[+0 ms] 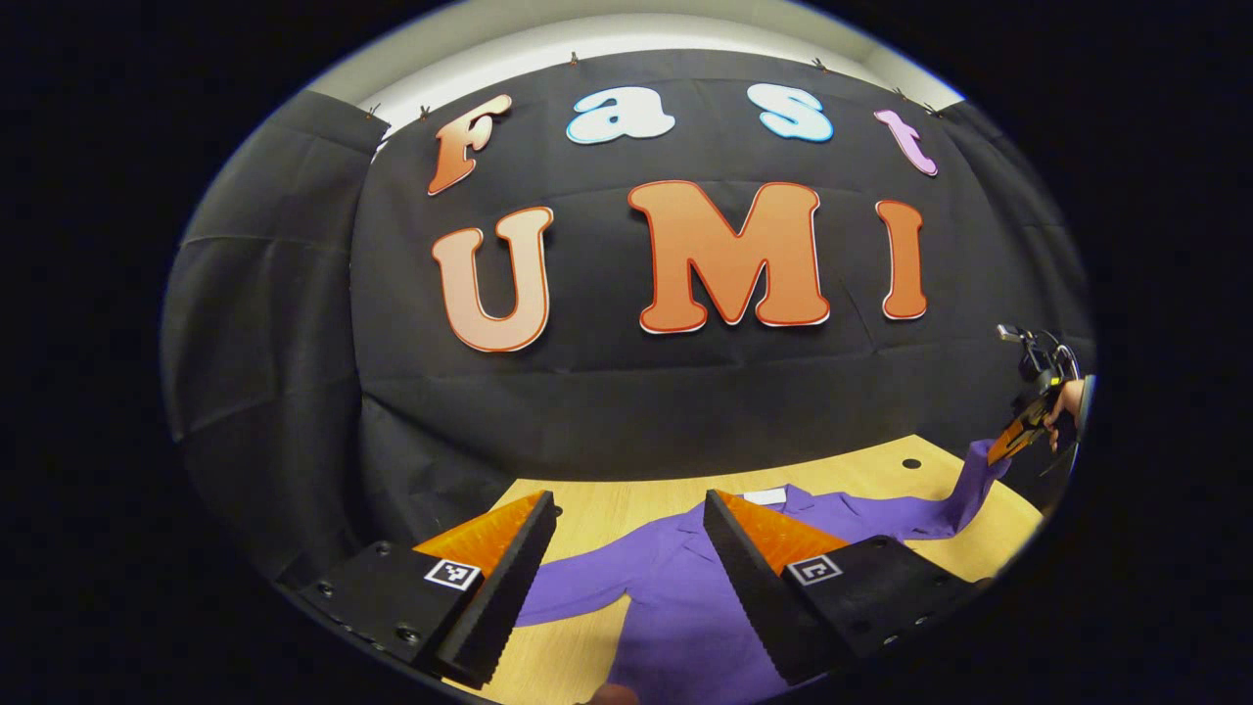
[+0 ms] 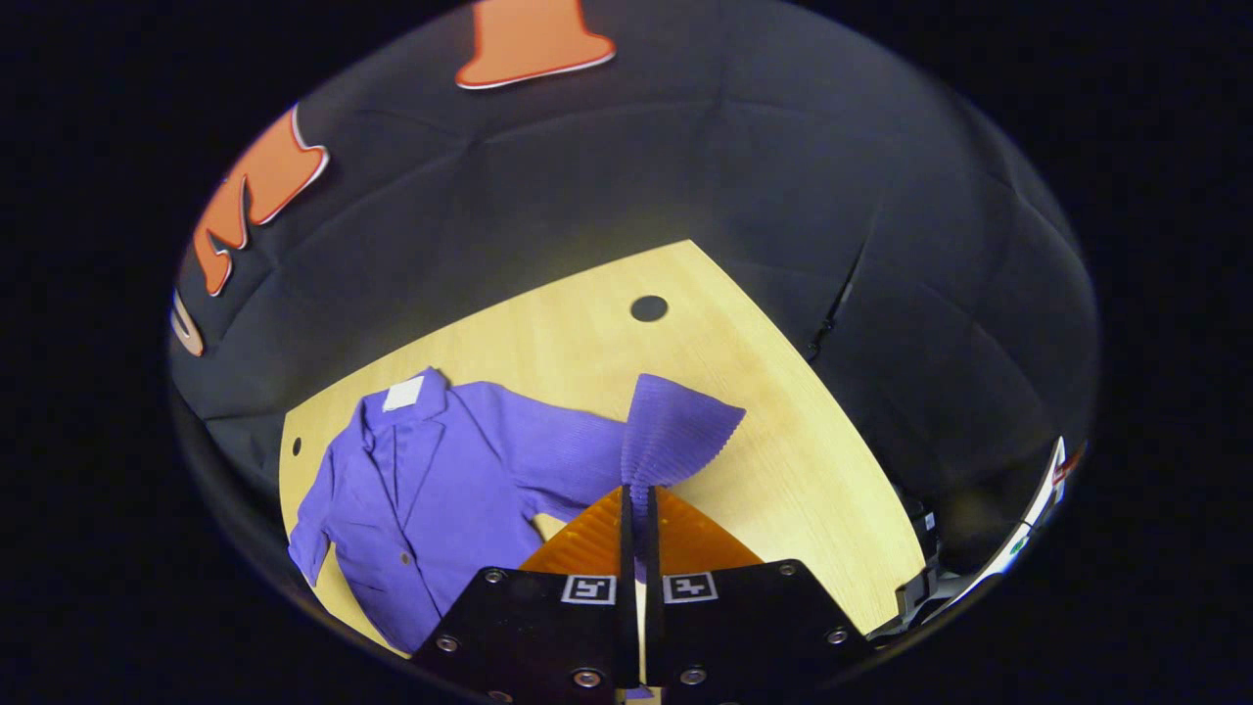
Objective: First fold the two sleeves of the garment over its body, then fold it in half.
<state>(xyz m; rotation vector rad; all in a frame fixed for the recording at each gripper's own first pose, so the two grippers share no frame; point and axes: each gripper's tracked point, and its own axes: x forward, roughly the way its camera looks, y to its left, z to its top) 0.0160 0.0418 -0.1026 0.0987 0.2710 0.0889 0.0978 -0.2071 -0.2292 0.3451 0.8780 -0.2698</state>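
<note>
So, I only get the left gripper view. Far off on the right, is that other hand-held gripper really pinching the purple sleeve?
Observer: Yes. In the right gripper view the right hand-held gripper has both fingers closed on the sleeve.
Operator: Does any of the sleeve poke out past the fingers?
Observer: The ribbed cuff fans out beyond the fingertips.
Operator: And how does the rest of the jacket lie?
Observer: The jacket lies front up on the table, lapels open, with a small button showing low on its front.
</note>
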